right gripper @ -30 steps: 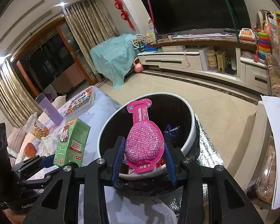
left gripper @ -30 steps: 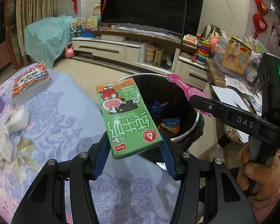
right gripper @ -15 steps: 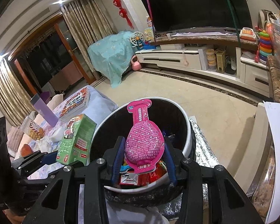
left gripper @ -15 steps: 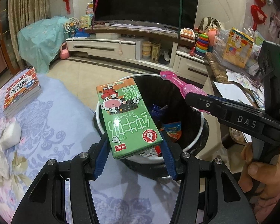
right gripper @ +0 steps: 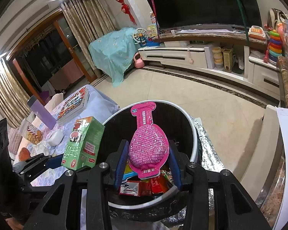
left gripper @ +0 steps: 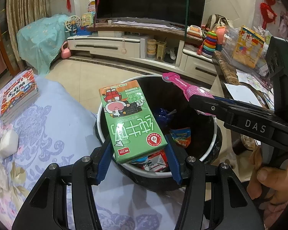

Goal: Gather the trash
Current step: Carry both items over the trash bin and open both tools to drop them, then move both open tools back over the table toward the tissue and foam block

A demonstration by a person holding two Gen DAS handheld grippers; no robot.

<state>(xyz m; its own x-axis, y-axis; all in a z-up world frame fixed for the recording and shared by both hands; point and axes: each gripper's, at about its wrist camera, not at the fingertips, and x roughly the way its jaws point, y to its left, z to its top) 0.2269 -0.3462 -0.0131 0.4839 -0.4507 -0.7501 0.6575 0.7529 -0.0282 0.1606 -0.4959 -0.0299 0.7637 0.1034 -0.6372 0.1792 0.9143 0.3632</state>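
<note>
Green cardboard is filling your near view: your left gripper [left gripper: 138, 153] is clamping the green milk carton [left gripper: 131, 120] by its lower end, and the carton is hanging over the near rim of the black bin [left gripper: 209, 153]. Your right gripper [right gripper: 147, 163] is squeezing the pink blister pack [right gripper: 147, 143] across its bulging middle, with the flat neck of the pack reaching out above the bin's mouth. Both pieces are poised for release, so I judge you are at the dropping step with neither one let go yet.

Inside the bin, red and white cartons [right gripper: 136, 187] and bright wrappers are already lying at the bottom, so part of the collecting looks done. Left on the blue patterned tablecloth [left gripper: 53, 118] you are still facing white crumpled tissue [right gripper: 54, 137] and a snack packet [right gripper: 33, 134], which may be trash too; the stack of books [left gripper: 17, 94] and the purple bottle [right gripper: 41, 113] probably are not.

Nothing is blocking the bin's opening. Your two grippers are working close together above it, so I would watch for them knocking. Farther off, the TV cabinet [right gripper: 182, 55] and toys are standing well clear.
</note>
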